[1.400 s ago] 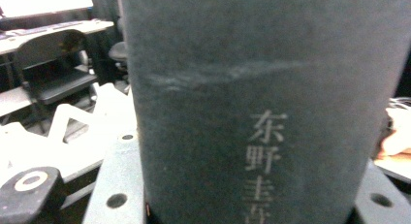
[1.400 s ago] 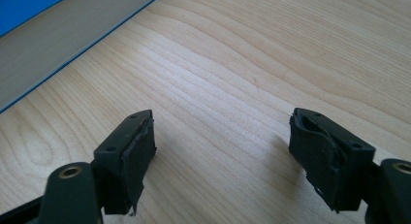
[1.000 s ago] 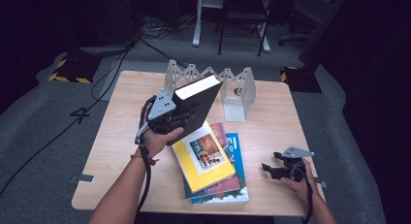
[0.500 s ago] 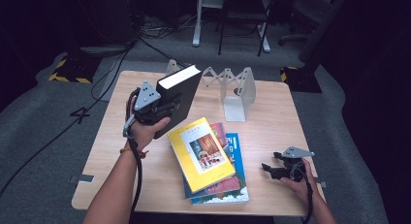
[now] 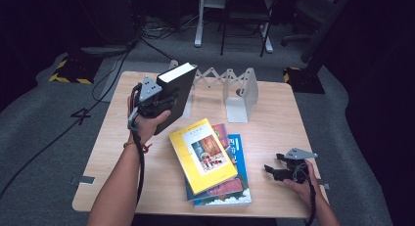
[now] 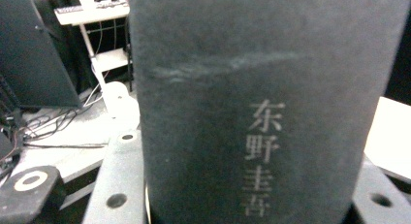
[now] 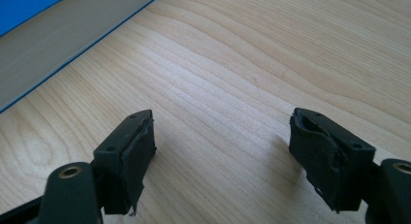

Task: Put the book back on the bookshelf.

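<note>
A thick black book (image 5: 177,94) with white page edges hangs tilted above the table's left half, and my left gripper (image 5: 155,102) is shut on it. The left gripper view looks straight at its dark spine (image 6: 261,112), printed with pale characters, between the two jaws. A stack of three books lies at the front middle: a yellow book (image 5: 203,155) on top, a red book (image 5: 222,133) under it, a blue book (image 5: 239,189) at the bottom. My right gripper (image 5: 272,171) rests low at the front right, open (image 7: 223,151) over bare wood, with the blue book's edge (image 7: 29,6) to its left.
A white folding book rack (image 5: 230,86) stands at the back middle of the wooden table (image 5: 274,118), just right of the raised book. Beyond the table are chair legs, cables and dark floor.
My left hand has carried the black book to the left and toward the back, away from the stack. The right gripper has stayed where it was.
</note>
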`<control>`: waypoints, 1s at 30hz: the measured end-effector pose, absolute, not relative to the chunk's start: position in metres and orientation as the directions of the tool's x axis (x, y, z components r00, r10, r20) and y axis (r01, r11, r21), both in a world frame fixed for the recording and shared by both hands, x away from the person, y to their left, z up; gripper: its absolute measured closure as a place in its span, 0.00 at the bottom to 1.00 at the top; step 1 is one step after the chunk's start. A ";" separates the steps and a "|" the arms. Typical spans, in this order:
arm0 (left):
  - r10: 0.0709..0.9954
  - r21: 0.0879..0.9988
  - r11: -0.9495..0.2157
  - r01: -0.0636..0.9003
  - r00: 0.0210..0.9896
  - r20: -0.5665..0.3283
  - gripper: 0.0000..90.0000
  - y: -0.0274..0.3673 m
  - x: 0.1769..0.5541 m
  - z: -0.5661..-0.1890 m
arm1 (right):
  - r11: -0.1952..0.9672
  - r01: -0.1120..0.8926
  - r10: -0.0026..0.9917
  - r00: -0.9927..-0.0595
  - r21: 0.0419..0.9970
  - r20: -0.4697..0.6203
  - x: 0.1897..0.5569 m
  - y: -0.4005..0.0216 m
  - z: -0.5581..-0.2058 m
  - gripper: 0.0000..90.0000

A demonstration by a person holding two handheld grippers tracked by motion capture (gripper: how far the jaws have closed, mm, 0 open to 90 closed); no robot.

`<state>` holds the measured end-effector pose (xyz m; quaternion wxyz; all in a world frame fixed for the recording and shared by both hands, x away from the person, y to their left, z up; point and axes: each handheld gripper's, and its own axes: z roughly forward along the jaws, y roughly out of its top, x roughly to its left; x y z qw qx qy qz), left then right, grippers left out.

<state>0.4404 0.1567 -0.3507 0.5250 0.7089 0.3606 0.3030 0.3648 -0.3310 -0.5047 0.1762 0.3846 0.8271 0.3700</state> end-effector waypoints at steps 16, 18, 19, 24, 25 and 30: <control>0.835 0.942 -0.270 0.201 0.536 0.125 0.59 0.142 0.476 -0.378 | 0.431 0.505 0.766 -0.643 0.748 -0.007 0.365 -0.331 -0.505 0.27; 0.843 0.939 -0.275 0.206 0.521 0.133 0.59 0.139 0.480 -0.382 | 0.431 0.505 0.766 -0.643 0.748 -0.007 0.365 -0.331 -0.505 0.27; 0.845 0.938 -0.276 0.209 0.517 0.133 0.59 0.139 0.481 -0.383 | 0.430 0.506 0.766 -0.642 0.748 -0.007 0.365 -0.331 -0.505 0.27; 0.876 0.948 -0.221 0.230 0.475 0.089 0.59 0.138 0.489 -0.391 | 0.431 0.505 0.766 -0.643 0.748 -0.007 0.365 -0.331 -0.505 0.27; 0.879 0.950 -0.214 0.228 0.469 0.085 0.59 0.138 0.490 -0.392 | 0.430 0.505 0.766 -0.642 0.748 -0.007 0.365 -0.331 -0.505 0.27; 0.905 0.955 -0.163 0.247 0.424 0.045 0.59 0.138 0.496 -0.398 | 0.431 0.505 0.766 -0.643 0.748 -0.007 0.365 -0.331 -0.505 0.27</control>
